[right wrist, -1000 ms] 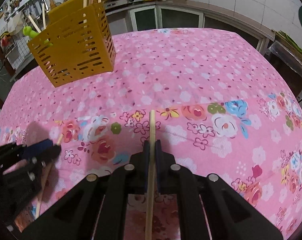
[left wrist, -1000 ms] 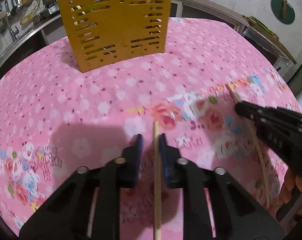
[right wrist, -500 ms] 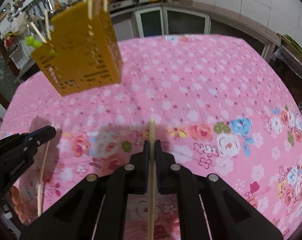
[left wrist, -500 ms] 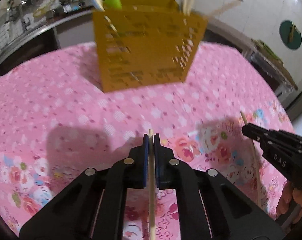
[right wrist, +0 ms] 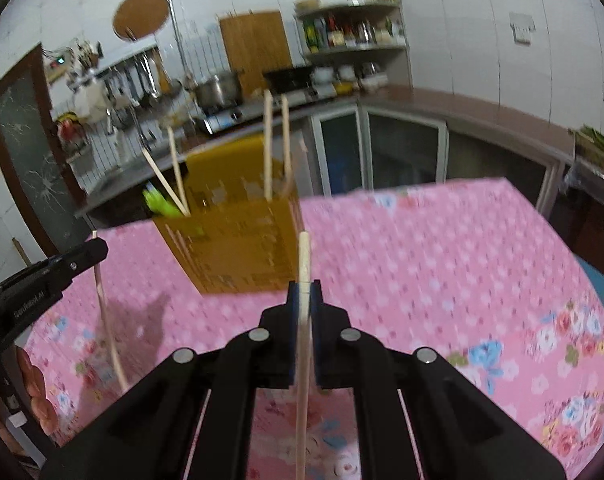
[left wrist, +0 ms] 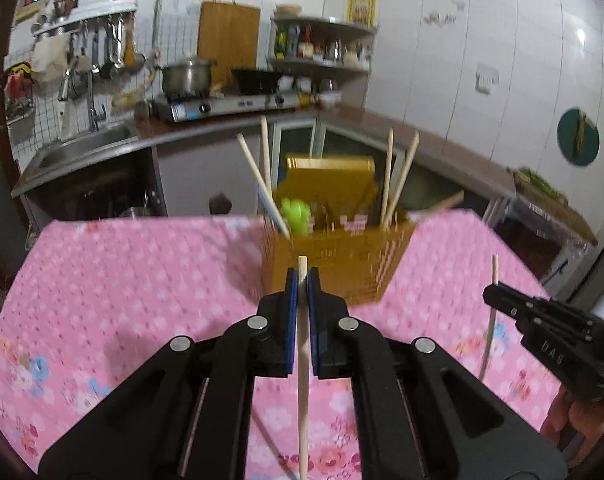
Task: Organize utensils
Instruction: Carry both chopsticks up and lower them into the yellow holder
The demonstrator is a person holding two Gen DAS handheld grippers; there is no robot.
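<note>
My left gripper (left wrist: 302, 280) is clenched on a chopstick (left wrist: 303, 360), pads tight on both sides, w/ a short tip poking out past the pads and the long end running back under the gripper toward me. Right gripper (right wrist: 304, 292) is the same: clamped on its own chopstick (right wrist: 302, 360), a longer bit of tip sticking out in front. In the left view I also see the right gripper (left wrist: 542, 320) off to the right w/ its stick (left wrist: 490, 320) standing nearly upright; in the right view the left gripper (right wrist: 54, 272) shows at the left w/ its stick (right wrist: 106, 320) hanging down.

The holder (left wrist: 334, 256), a yellow slotted box, sits on the far part of the pink flowered tablecloth (left wrist: 122, 280), straight ahead of the left gripper and ahead-left of the right one. So the left hand looks nearer in line; the right has to come across. Chopsticks (left wrist: 394, 176) already stand in it, plus a green thing (left wrist: 296, 216) I can't ID bc of blur.

Both held sticks run along the grippers' pointing line, so I reckon each must be tipped more upright over the holder's open top before letting go. Neither is over it yet.
</note>
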